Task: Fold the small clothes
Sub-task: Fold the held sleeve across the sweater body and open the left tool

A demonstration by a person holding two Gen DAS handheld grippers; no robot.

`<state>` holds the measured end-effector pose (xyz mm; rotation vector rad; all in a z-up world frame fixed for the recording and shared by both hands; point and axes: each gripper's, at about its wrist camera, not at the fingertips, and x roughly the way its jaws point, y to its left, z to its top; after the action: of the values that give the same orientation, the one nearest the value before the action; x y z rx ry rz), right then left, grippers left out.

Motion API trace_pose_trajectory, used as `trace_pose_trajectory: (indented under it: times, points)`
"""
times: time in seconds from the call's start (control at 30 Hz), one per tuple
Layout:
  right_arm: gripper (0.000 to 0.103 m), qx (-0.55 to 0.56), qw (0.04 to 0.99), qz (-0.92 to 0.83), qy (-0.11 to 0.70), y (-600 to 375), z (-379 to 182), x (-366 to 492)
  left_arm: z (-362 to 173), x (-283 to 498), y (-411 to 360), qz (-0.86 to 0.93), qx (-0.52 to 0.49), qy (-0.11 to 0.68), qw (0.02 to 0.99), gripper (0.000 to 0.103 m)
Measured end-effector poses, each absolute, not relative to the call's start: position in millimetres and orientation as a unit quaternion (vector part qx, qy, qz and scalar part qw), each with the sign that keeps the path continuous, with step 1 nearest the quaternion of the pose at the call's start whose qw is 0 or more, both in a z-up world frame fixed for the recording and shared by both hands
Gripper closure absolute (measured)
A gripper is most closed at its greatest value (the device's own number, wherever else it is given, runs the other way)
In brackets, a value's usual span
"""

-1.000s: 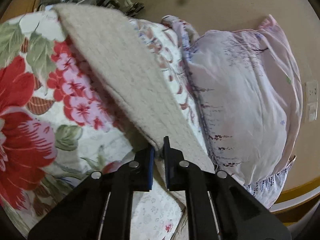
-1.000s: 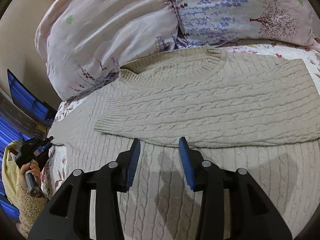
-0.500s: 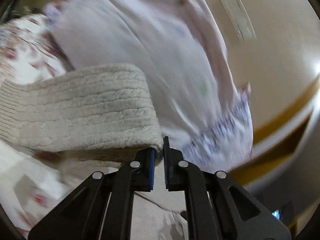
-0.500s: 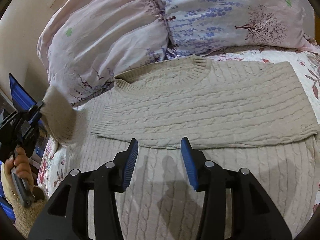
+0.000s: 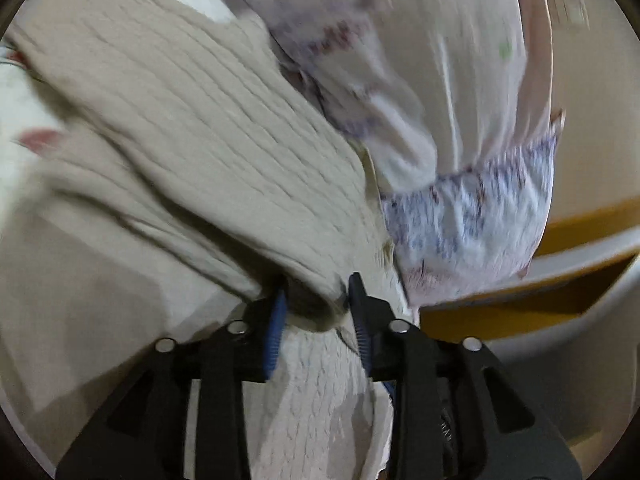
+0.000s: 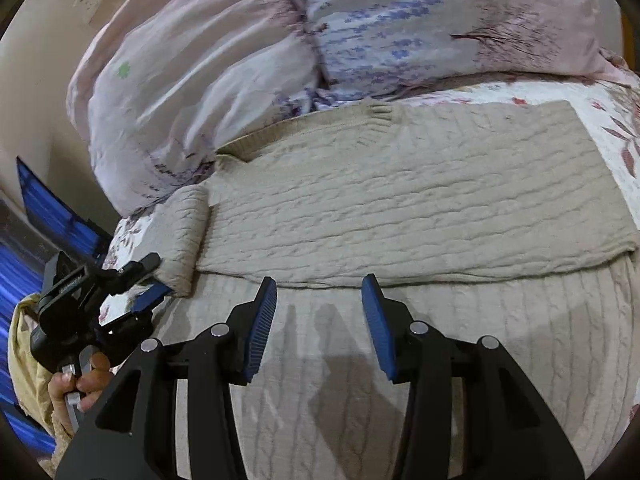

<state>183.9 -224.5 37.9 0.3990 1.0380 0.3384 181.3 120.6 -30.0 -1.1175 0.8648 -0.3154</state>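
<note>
My left tongs (image 5: 316, 300) have just been opening around the sleeve (image 6: 184, 236), laid beside the sweater (image 6: 400, 200) on the bed; I'd withdraw slowly. Right tongs (image 6: 318, 320) hover spread, empty.

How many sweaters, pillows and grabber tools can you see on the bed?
Sweaters: 1, the beige cable-knit sweater.
Pillows: 2, the pink pillow and the lavender-print pillow.
Grabber tools: 2, the left gripper, with the sweater's cuff between its just-opening jaws, and the right gripper, open over the sweater.
Total: 5
</note>
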Motion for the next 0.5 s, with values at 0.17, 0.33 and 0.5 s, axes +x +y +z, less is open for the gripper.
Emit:
trace_pose_trajectory:
  times: [0.17, 0.33, 0.5]
  points:
    - [0.057, 0.161, 0.841, 0.196, 0.478, -201.1, 49.0, 181.7, -26.5, 175.9, 167.1, -0.088, -0.554, 0.362, 0.745, 0.065]
    - [0.057, 0.154, 0.843, 0.196, 0.477, -199.7, 49.0, 178.5, -24.9, 173.9, 199.2, -0.050, -0.583, 0.334, 0.738, 0.070]
    - [0.057, 0.165, 0.846, 0.178, 0.475, -216.8, 47.9, 177.2, -4.0, 185.7, 194.3, -0.062, -0.554, 0.317, 0.767, 0.091]
